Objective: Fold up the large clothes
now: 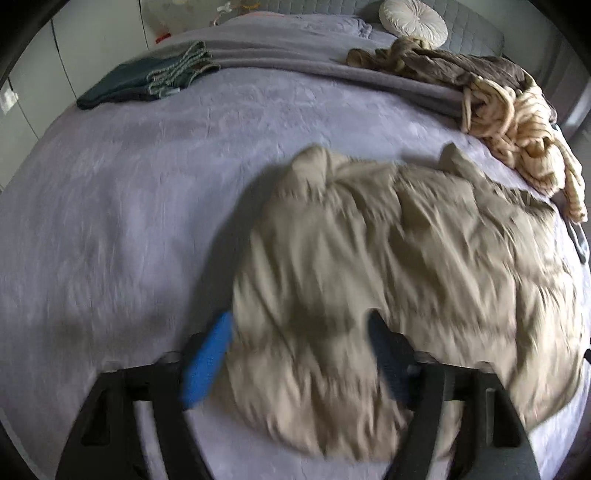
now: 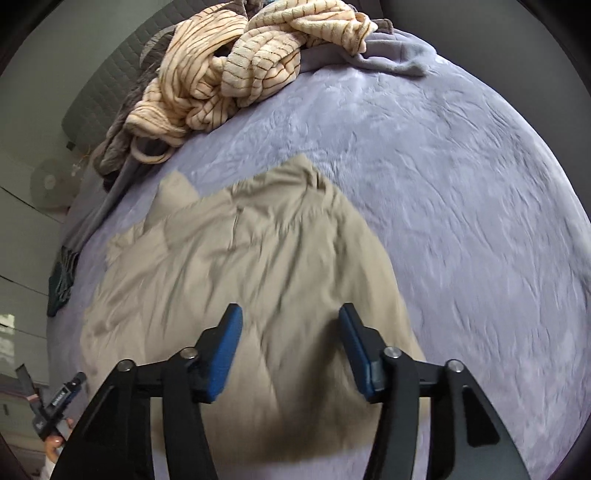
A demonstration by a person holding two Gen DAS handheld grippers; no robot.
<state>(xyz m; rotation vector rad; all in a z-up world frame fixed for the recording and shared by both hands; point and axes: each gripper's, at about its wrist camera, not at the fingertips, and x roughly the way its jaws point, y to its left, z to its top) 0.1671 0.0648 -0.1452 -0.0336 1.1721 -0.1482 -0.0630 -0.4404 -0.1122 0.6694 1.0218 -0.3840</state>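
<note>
From the left wrist we look along the left tool (image 1: 299, 354), whose blue pads (image 1: 207, 363) stand wide apart; the beige padded garment (image 1: 388, 280) lies between and under them, covering part of the darker right pad, and motion blur keeps us from telling whether either pad touches the cloth. The garment is spread on the lavender bed cover (image 1: 129, 184), right of centre, its near hem cut off behind the tool's black arms. Farther up the bed we see a folded dark green item with a fringed edge (image 1: 147, 83) at the left, a cream striped fleece (image 1: 517, 129) bunched at the right edge with a brown garment (image 1: 443, 66) behind it, and a round white cushion (image 1: 413, 22) against the grey headboard; the items behind the bed at the top left are too small to make out. From the right wrist, the right tool (image 2: 291, 350) also hangs spread wide above the beige garment (image 2: 251, 266), whose near part falls in shadow and blur between the pads (image 2: 221, 362). Here the striped fleece (image 2: 236, 70) fills the top, tangled with the brown garment (image 2: 114, 147) at its left. Only this view shows the other tool's handle (image 2: 55, 406) held at the lower left corner, largely cut off, and a pale fan (image 2: 51, 184) beside the bed. The green item (image 2: 61, 284) is a sliver at the left edge, and the cushion is out of frame.
</note>
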